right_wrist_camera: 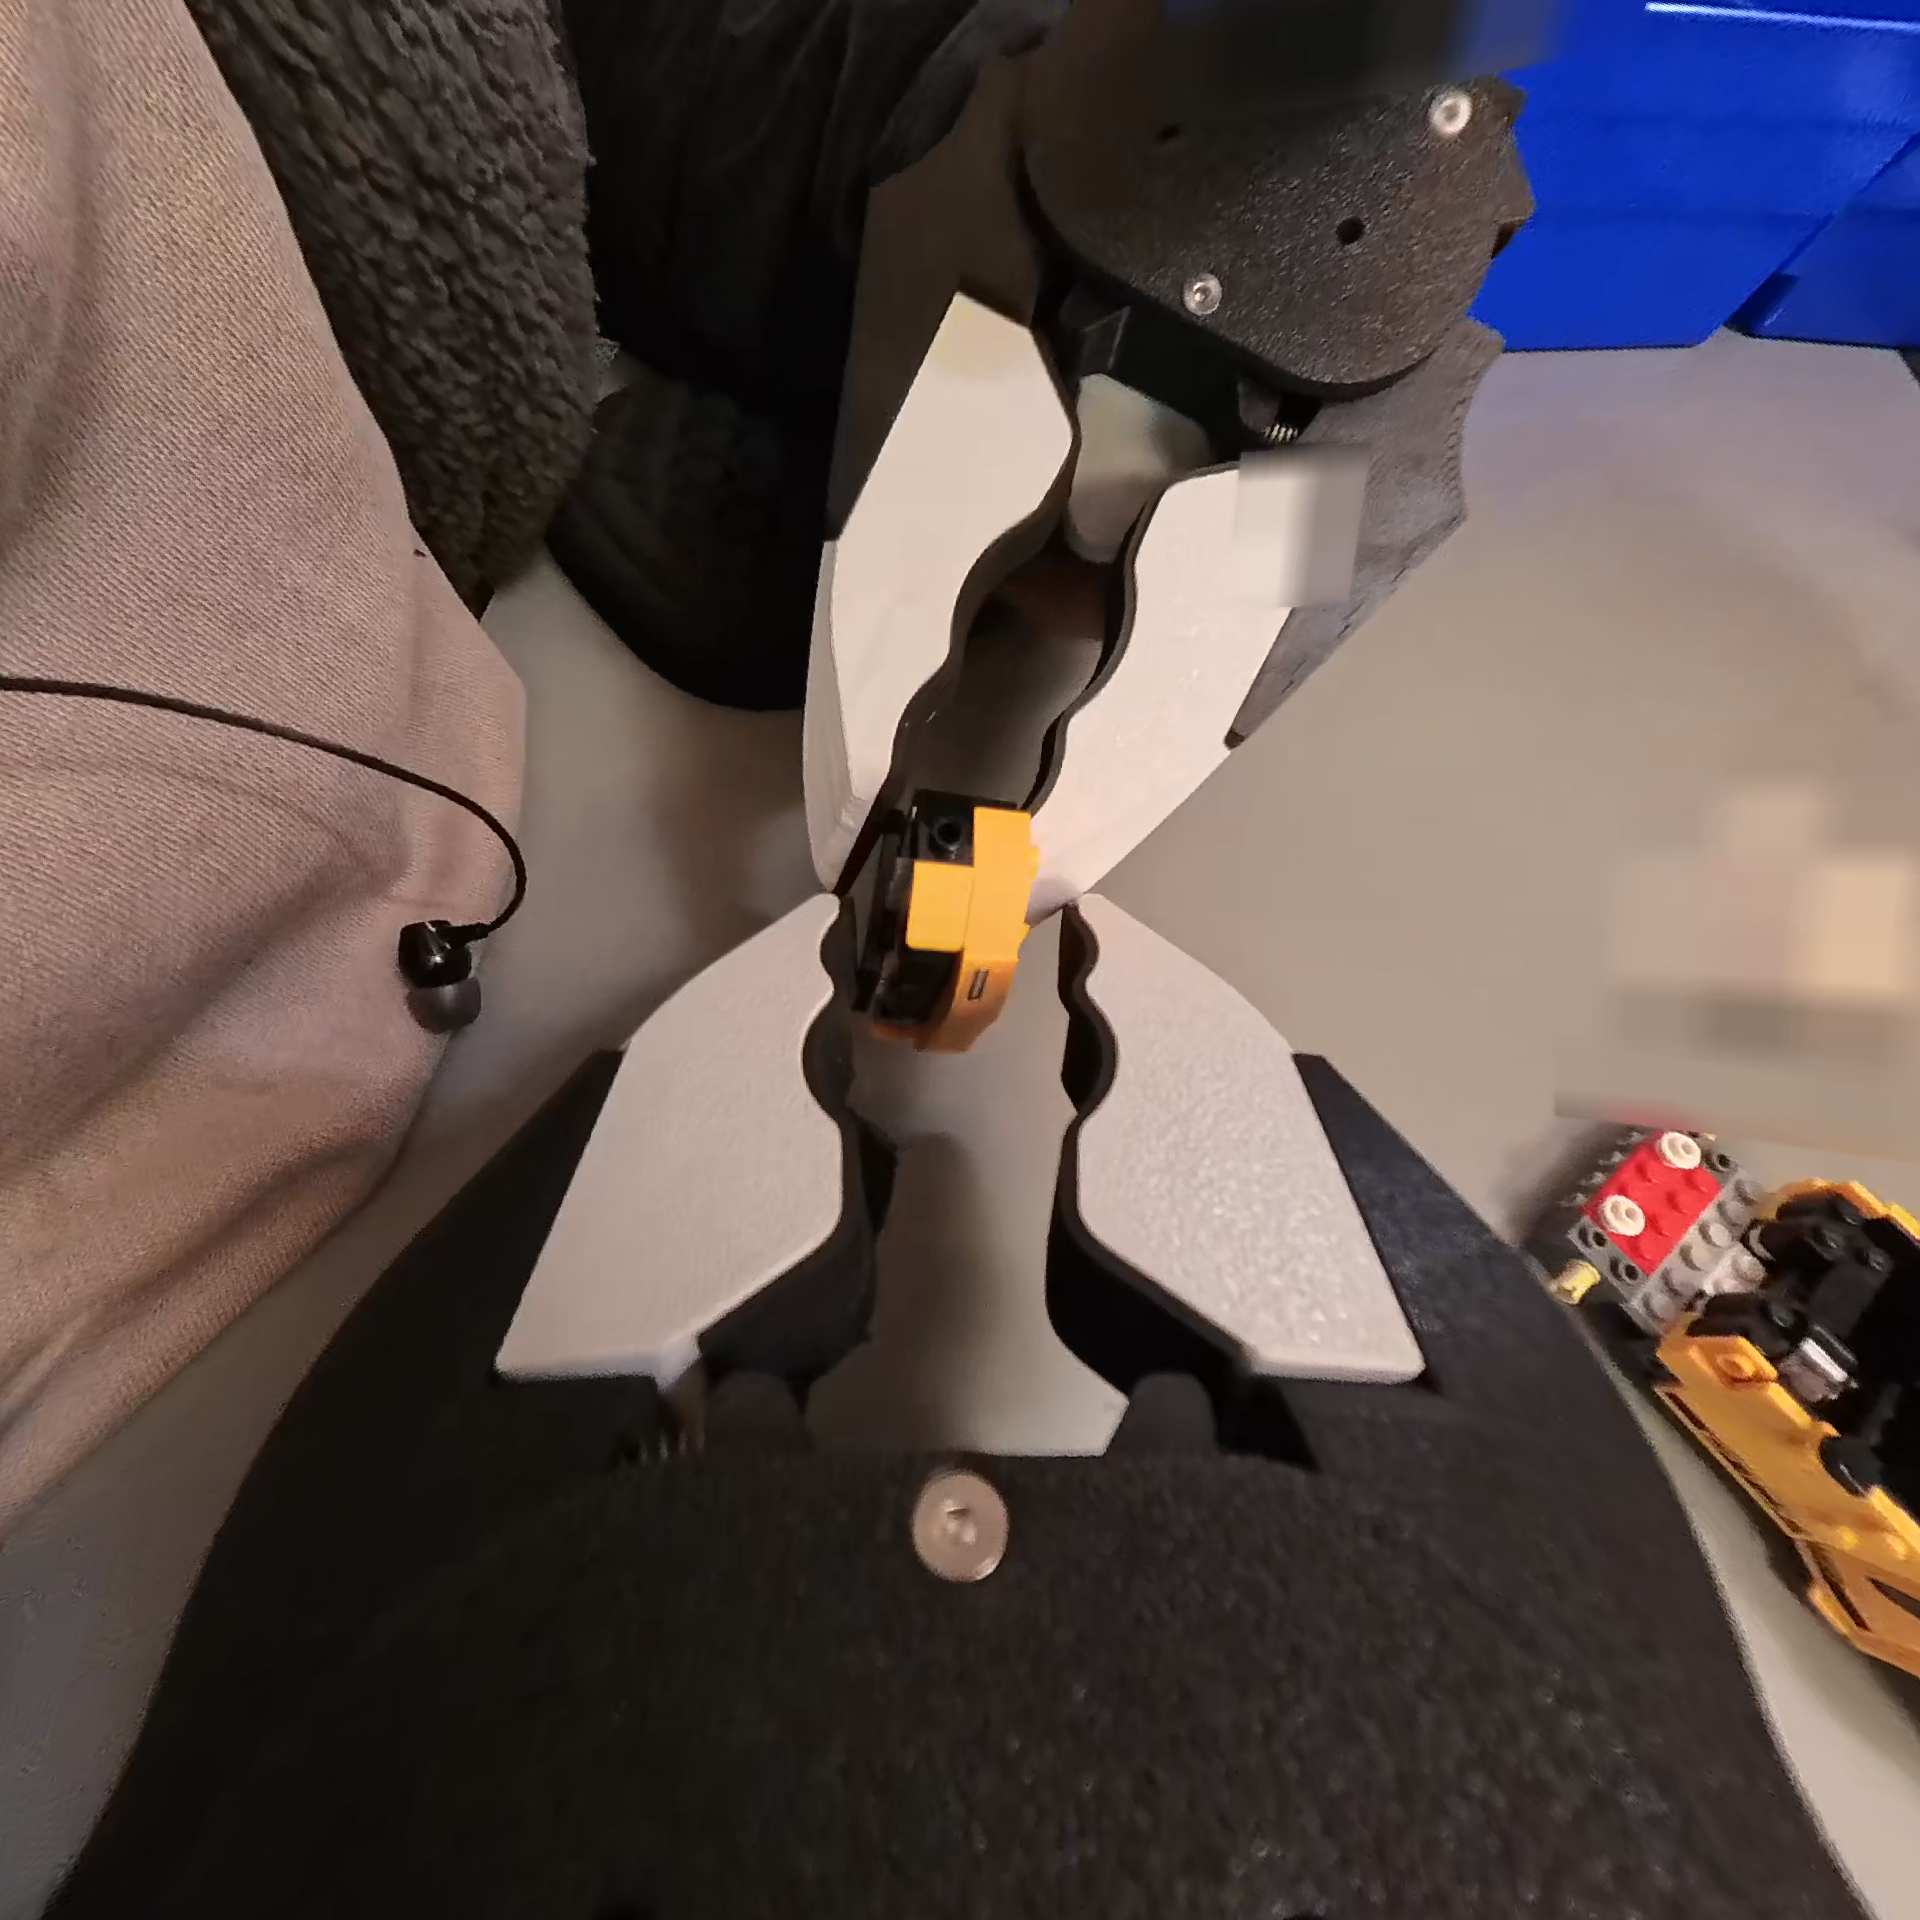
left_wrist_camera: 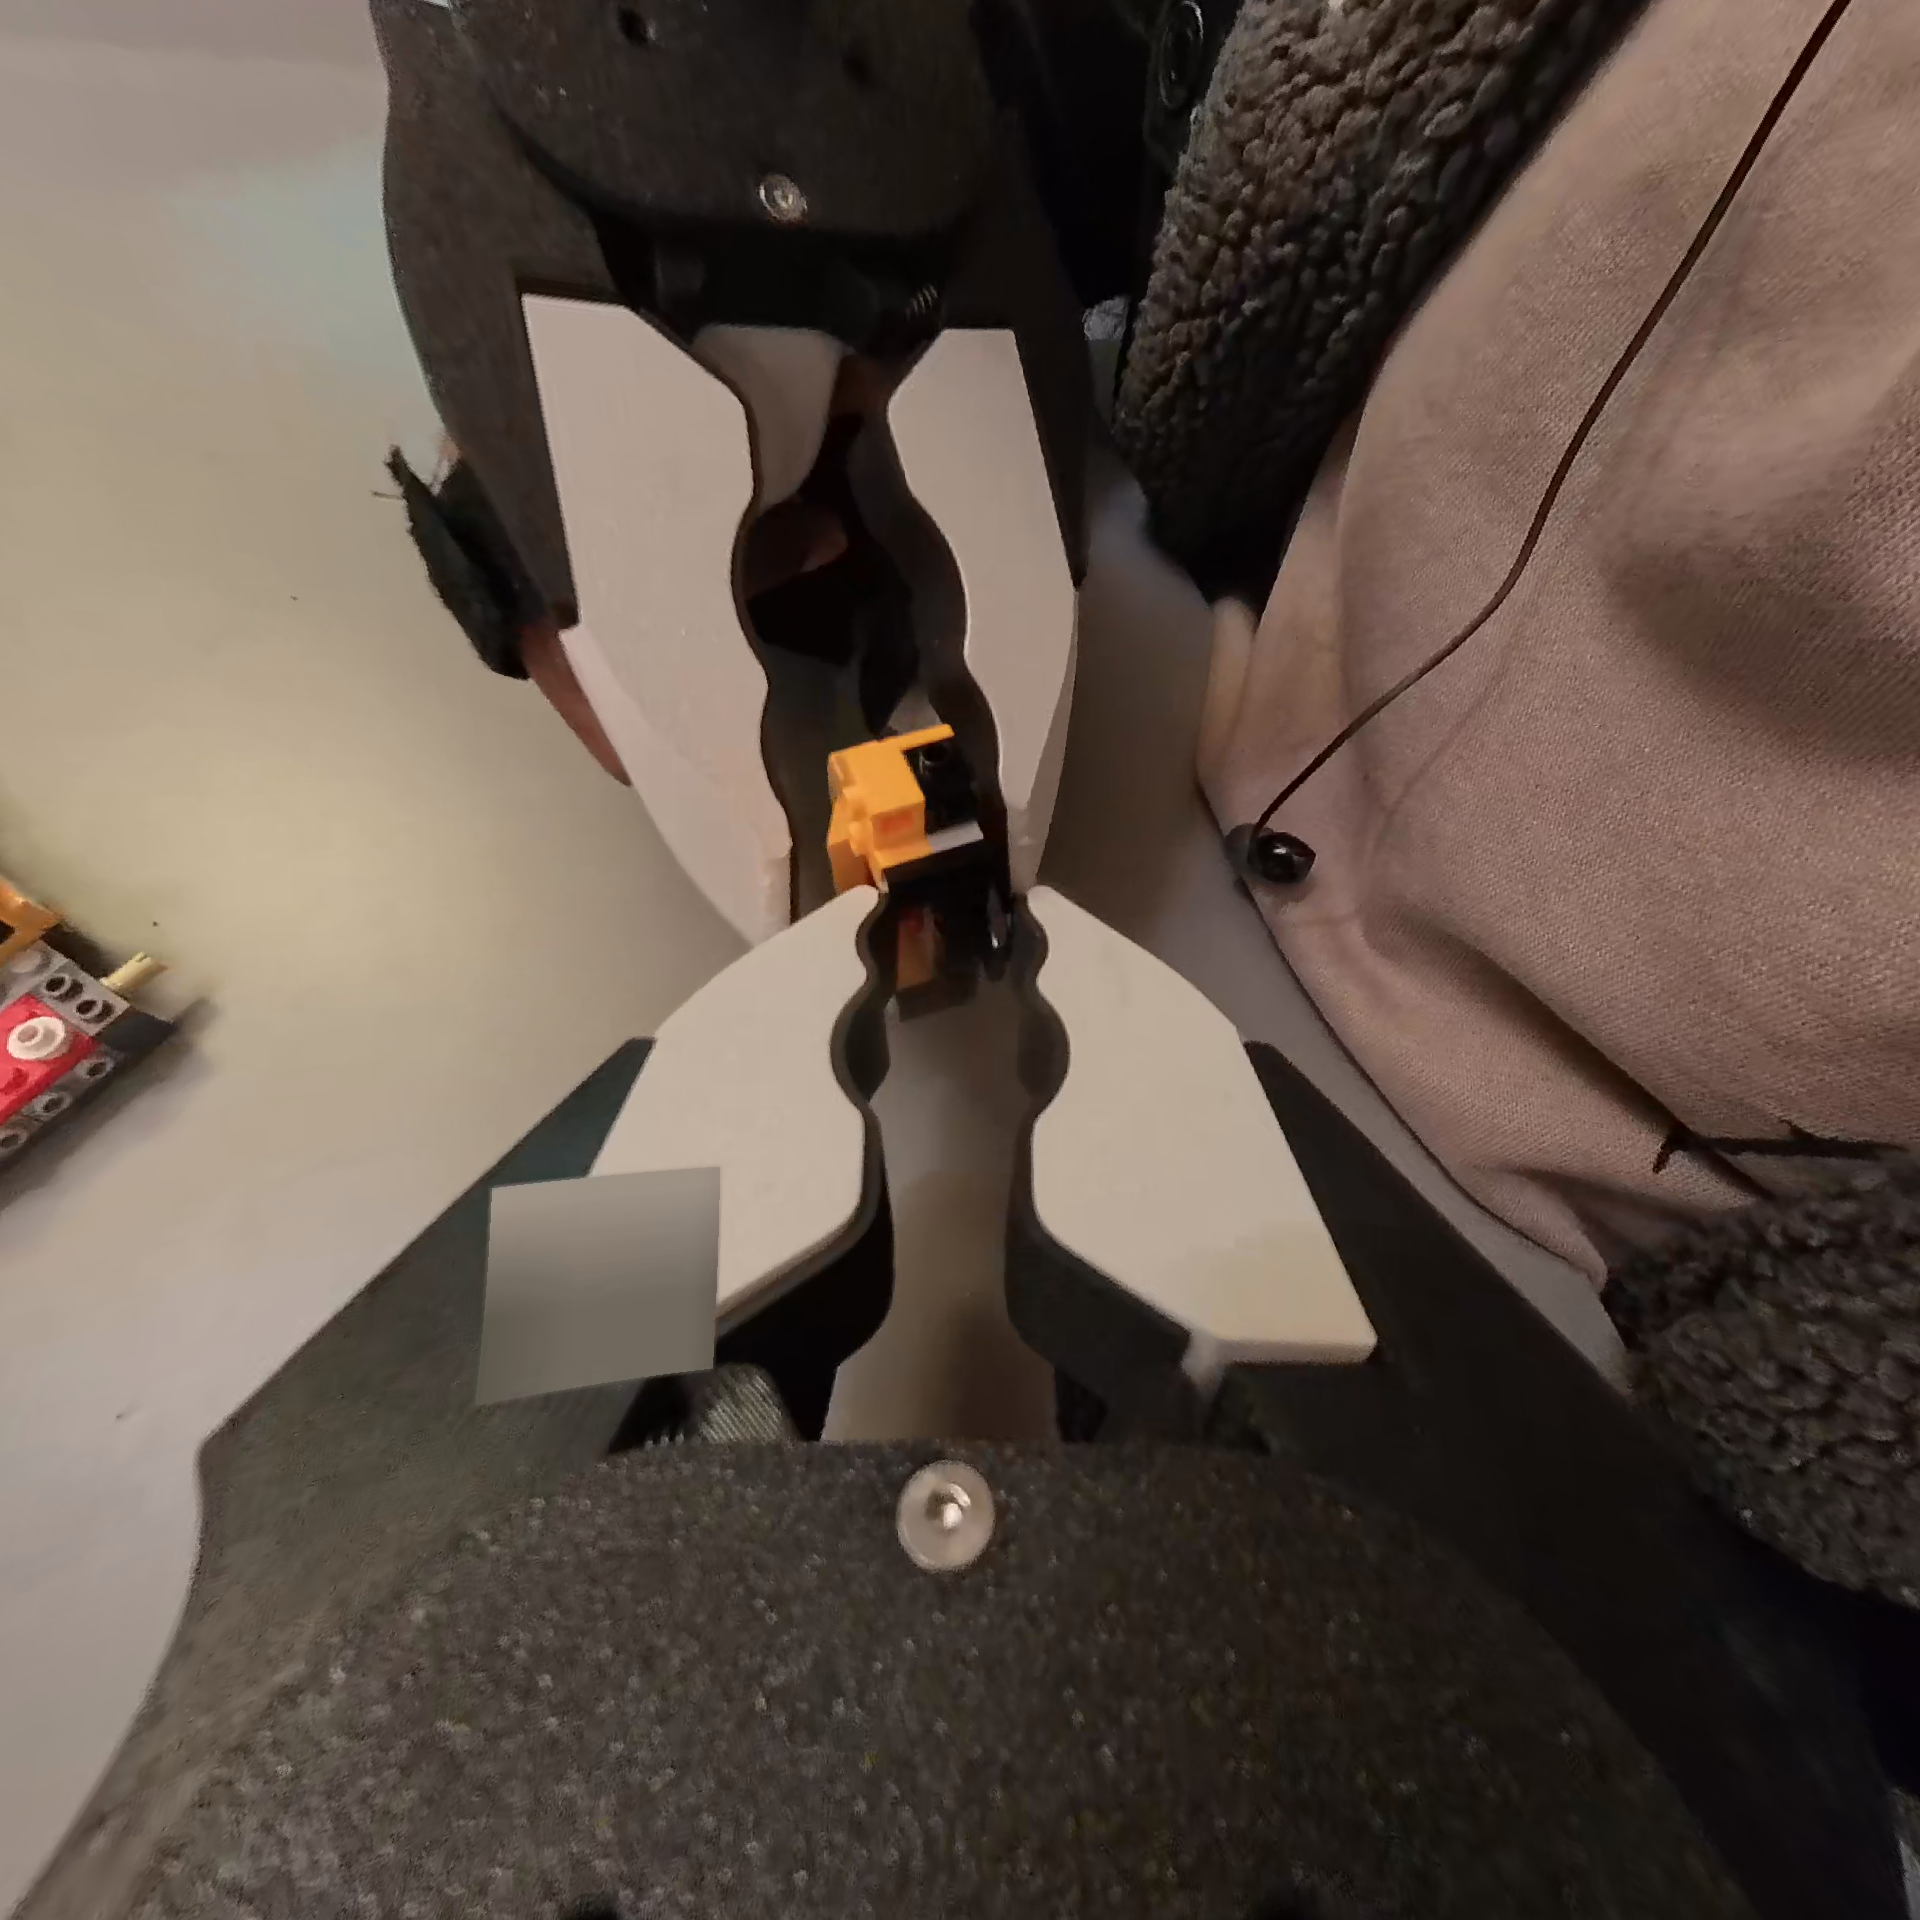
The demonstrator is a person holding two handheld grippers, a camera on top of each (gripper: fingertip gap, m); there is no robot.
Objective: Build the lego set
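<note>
A small orange and black lego sub-assembly (left_wrist_camera: 899, 821) is held in the air between both grippers, which face each other tip to tip. My left gripper (left_wrist_camera: 951, 920) is shut on its lower black end. My right gripper (right_wrist_camera: 956, 920) is closed around the same piece (right_wrist_camera: 966, 914) from the opposite side; its left pad touches the piece, and the right pad sits very close. In the left wrist view the right gripper comes in from the top. In the right wrist view the left gripper comes in from the top. Part of the piece is hidden by the pads.
A partly built yellow, red and grey lego vehicle (right_wrist_camera: 1766, 1351) lies on the grey table (right_wrist_camera: 1558, 727); it also shows in the left wrist view (left_wrist_camera: 52, 1039). A blue bin (right_wrist_camera: 1714, 156) stands behind. A person's beige garment (left_wrist_camera: 1558, 727) with a dangling earphone (left_wrist_camera: 1273, 857) is close by. My left and right fingertips are right by each other.
</note>
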